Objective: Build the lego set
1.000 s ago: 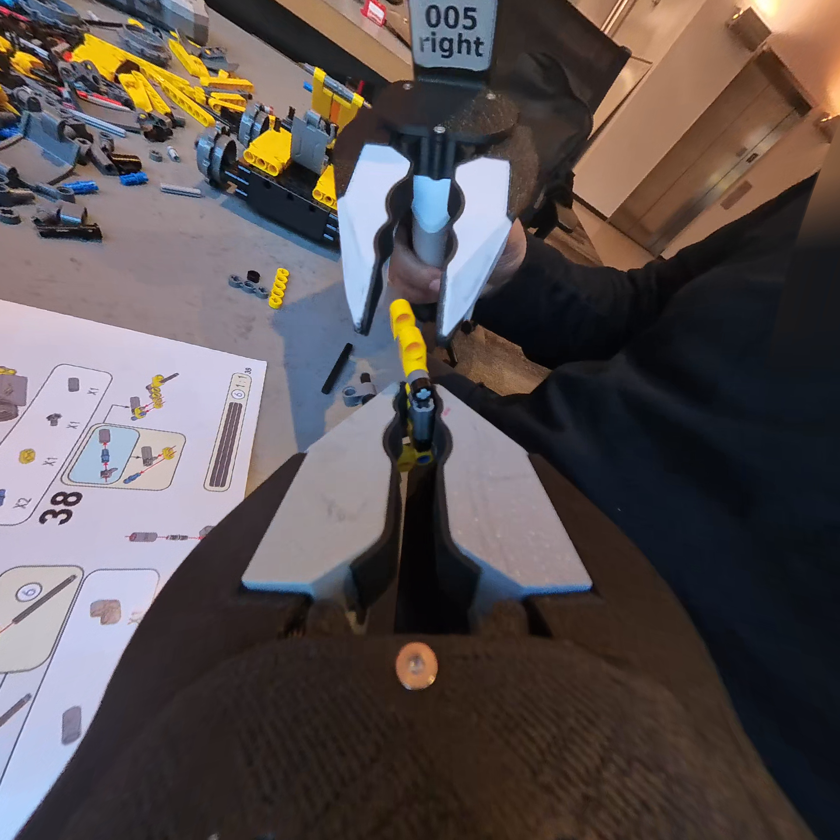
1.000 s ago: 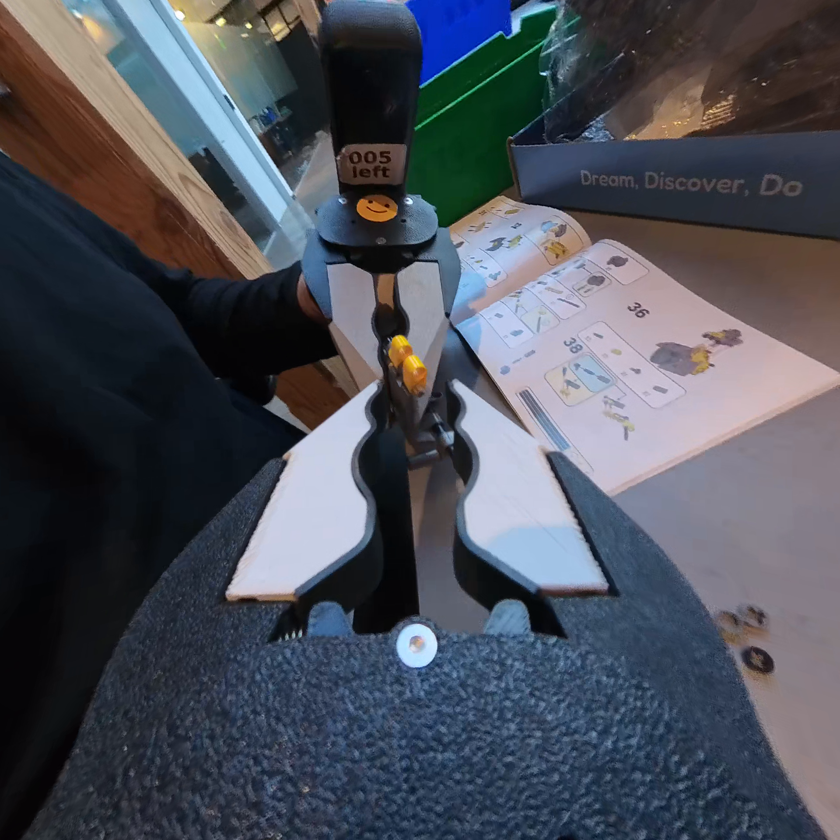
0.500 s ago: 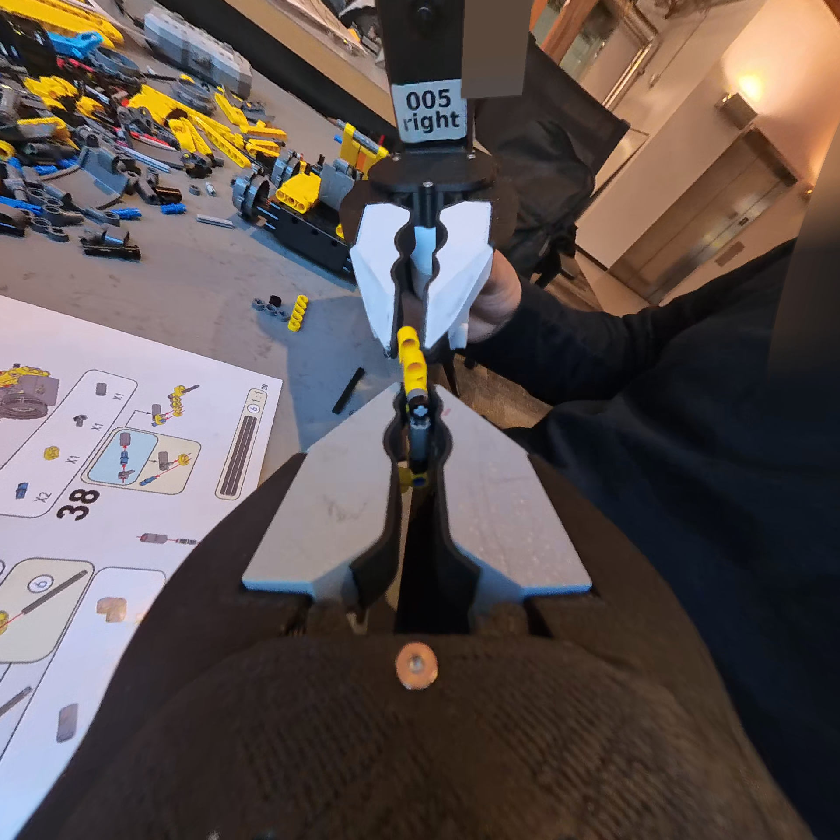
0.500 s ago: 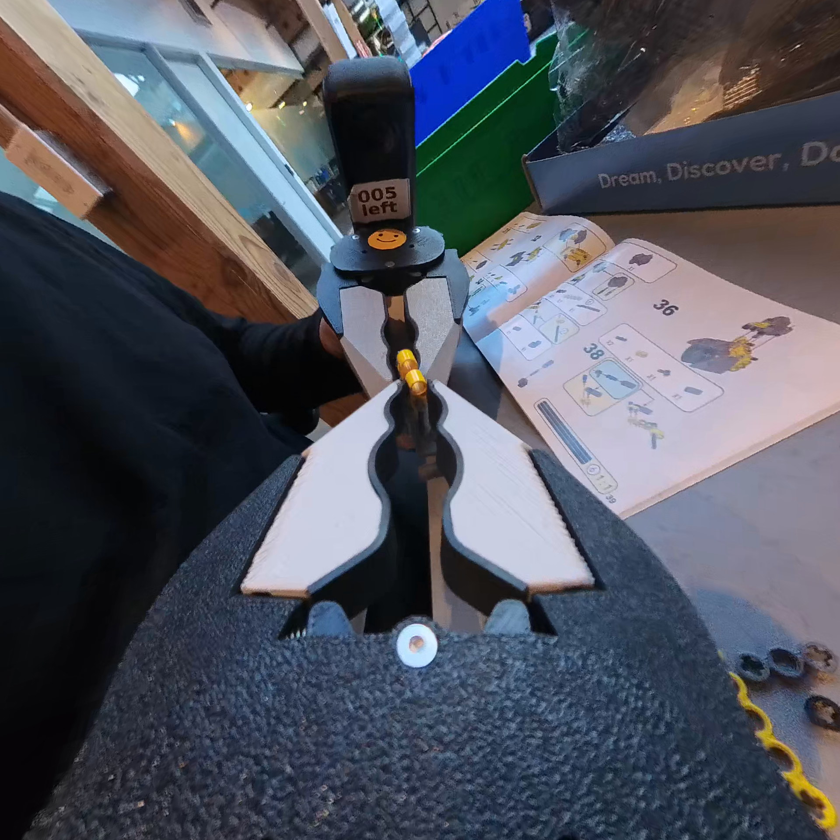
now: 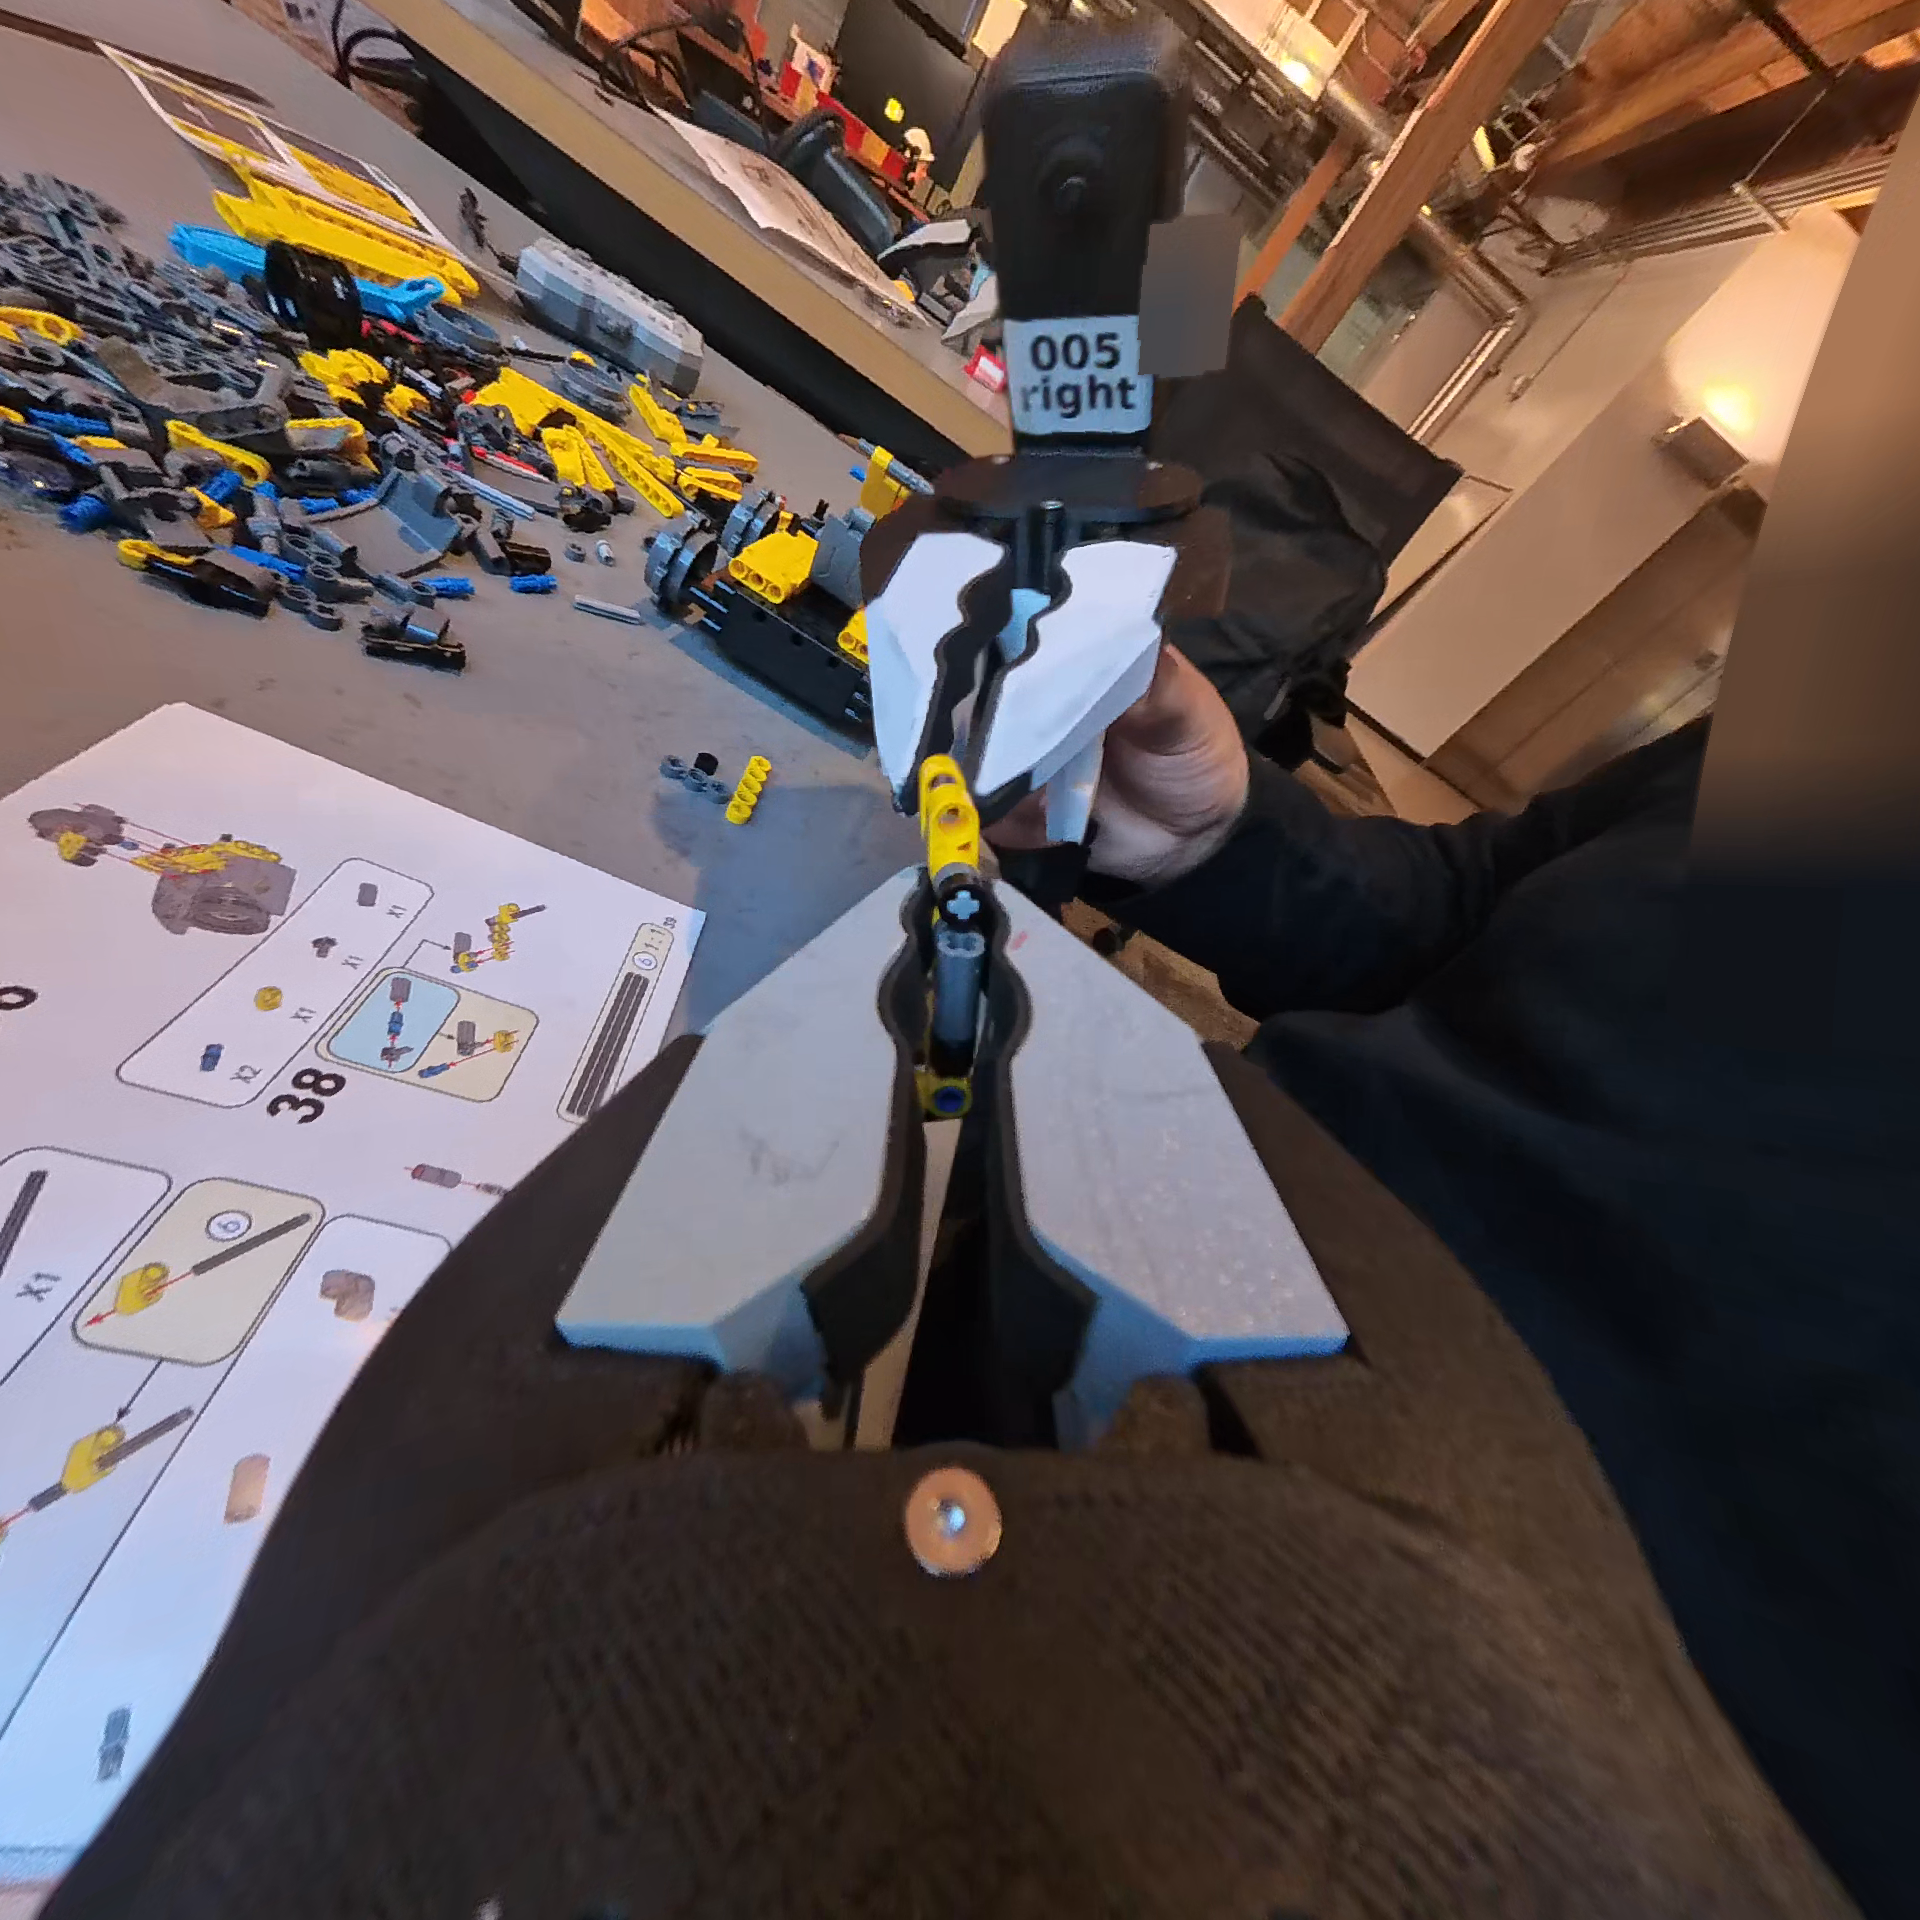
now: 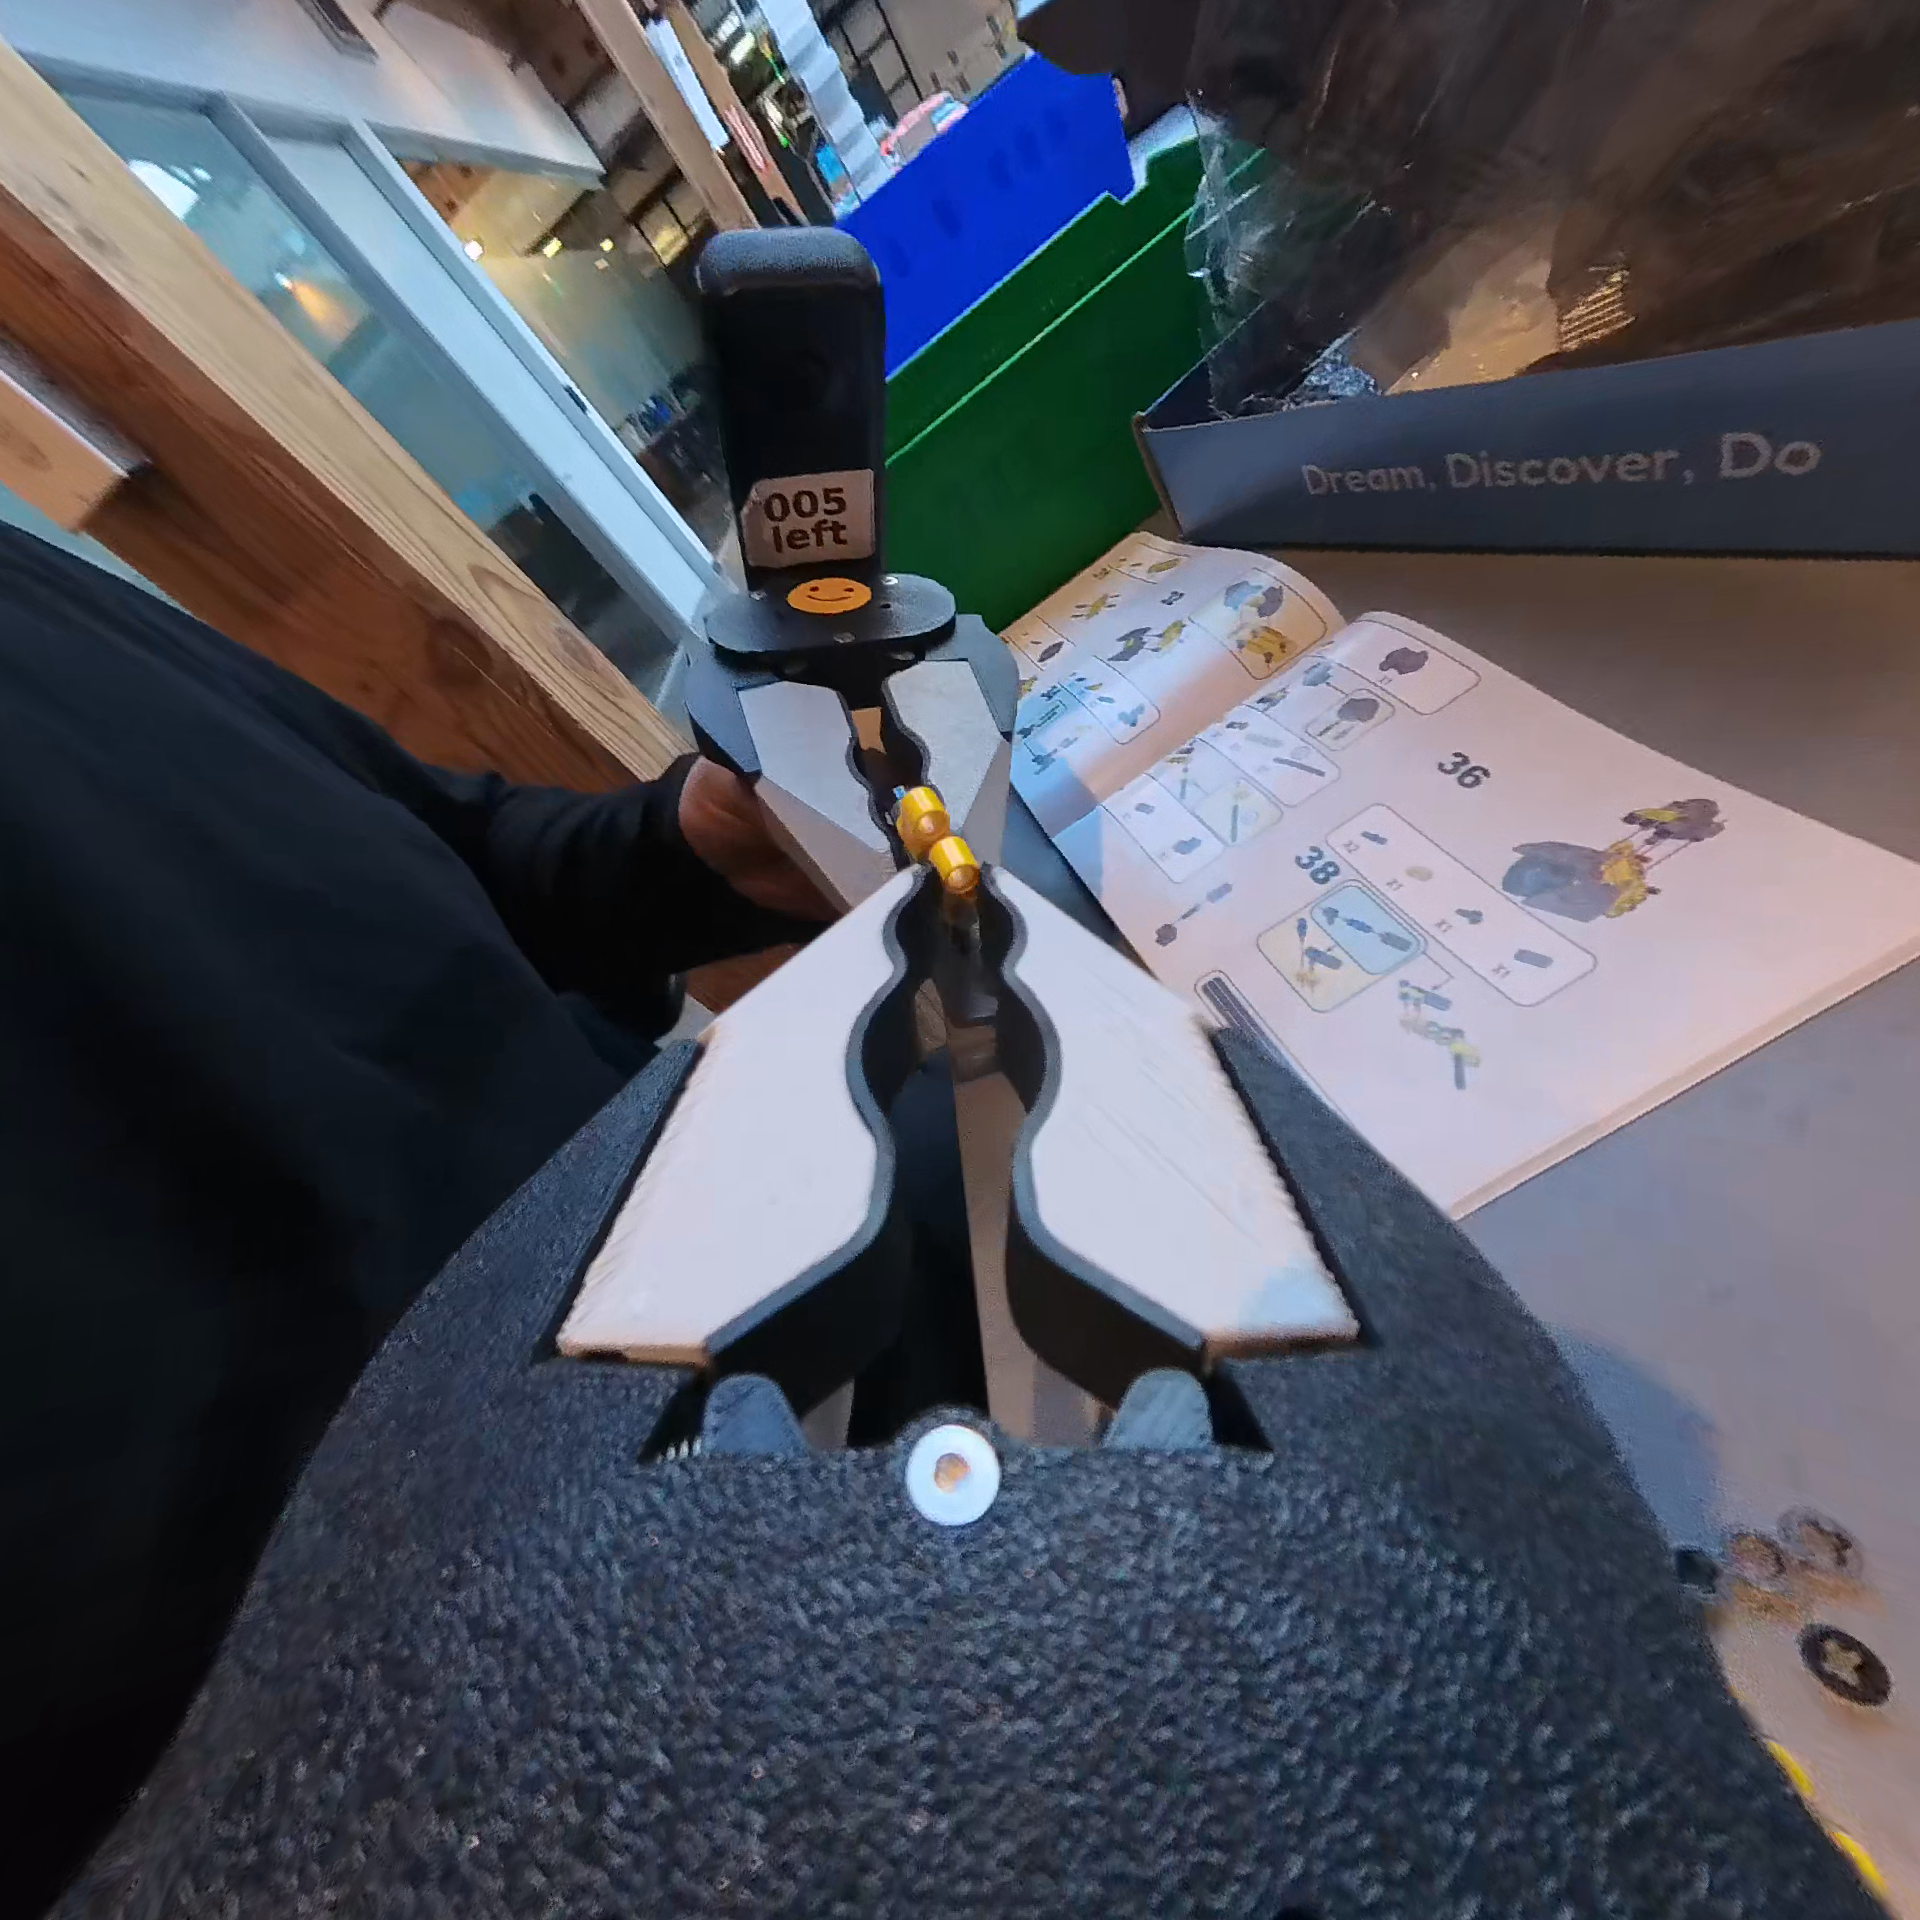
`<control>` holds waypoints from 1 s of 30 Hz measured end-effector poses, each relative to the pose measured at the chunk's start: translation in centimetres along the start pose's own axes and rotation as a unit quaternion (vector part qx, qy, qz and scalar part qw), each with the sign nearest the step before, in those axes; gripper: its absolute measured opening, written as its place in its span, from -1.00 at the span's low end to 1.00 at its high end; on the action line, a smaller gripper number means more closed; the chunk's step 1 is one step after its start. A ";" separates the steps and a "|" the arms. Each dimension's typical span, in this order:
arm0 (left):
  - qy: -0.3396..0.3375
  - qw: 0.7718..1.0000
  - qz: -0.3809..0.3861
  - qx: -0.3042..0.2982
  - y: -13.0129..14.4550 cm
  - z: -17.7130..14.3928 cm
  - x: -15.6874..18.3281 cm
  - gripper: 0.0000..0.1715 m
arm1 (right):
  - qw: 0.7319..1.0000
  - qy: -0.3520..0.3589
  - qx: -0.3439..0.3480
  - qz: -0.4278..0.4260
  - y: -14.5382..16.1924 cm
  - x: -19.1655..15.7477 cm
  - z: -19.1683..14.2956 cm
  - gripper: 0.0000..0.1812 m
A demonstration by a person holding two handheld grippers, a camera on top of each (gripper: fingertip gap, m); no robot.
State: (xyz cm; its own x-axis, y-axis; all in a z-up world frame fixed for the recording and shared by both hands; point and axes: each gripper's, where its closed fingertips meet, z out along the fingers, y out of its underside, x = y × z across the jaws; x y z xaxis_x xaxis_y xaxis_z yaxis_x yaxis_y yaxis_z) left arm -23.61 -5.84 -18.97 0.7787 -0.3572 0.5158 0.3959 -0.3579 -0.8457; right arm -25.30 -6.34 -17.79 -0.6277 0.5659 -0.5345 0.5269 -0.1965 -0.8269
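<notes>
Holding steady above the near edge of the bench, the left gripper [image 5: 951, 914] has its claw narrowed tight around a small brick assembly [image 5: 954, 966], a grey sleeve on a black cross axle with a yellow connector [image 5: 947, 821] sticking out past the fingertips. Facing it nose to nose, the right gripper [image 5: 961, 774] has its claw drawn narrow too, tips right at the far end of that yellow connector; from here I cannot tell whether it really grips the piece or only touches it. In the right wrist view the yellow connector [image 6: 951, 857] sits just at the mouth of the right gripper [image 6: 951, 904]. Both ends meet in mid-air, clear of the bench top. An instruction booklet [image 5: 343, 987] lies open at the near left of the bench [image 5: 540, 717], its drawings showing a like yellow-and-grey piece, so the little unit looks partly built. Beyond it a half-made yellow and black model [image 5: 774, 592] stands mid-bench, and a wide scatter of loose parts [image 5: 260, 416] in yellow, blue and grey fills the far left corner. A short yellow piece [image 5: 748, 790] and some small dark bushes lie near the bench edge. A dark cardboard box [image 6: 1558, 457] and green bin [image 6: 1039, 416] stand at the other end; timber posts and glass partitions frame the room.
</notes>
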 end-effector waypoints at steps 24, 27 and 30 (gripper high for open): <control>-0.070 0.995 0.054 0.037 -2.4 -1.0 -1.6 -0.94 | 0.997 0.041 0.056 -0.016 -3.1 0.9 1.0 -0.94; -0.098 0.993 0.054 0.042 -2.2 -0.7 -2.4 -0.94 | 0.993 0.093 0.050 -0.049 -3.0 1.6 0.8 -0.95; -0.122 0.990 0.059 0.037 -2.0 -0.4 -3.1 -0.93 | 0.989 0.124 0.048 -0.065 -2.9 2.3 0.7 -0.96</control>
State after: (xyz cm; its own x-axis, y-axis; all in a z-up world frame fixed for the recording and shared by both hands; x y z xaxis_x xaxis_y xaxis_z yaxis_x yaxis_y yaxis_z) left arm -26.99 -4.35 -18.79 0.9127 -0.1701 0.3715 0.3222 -0.2595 -0.9104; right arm -28.66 -5.05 -16.73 -0.5201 0.7688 -0.3721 0.3857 -0.1773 -0.9054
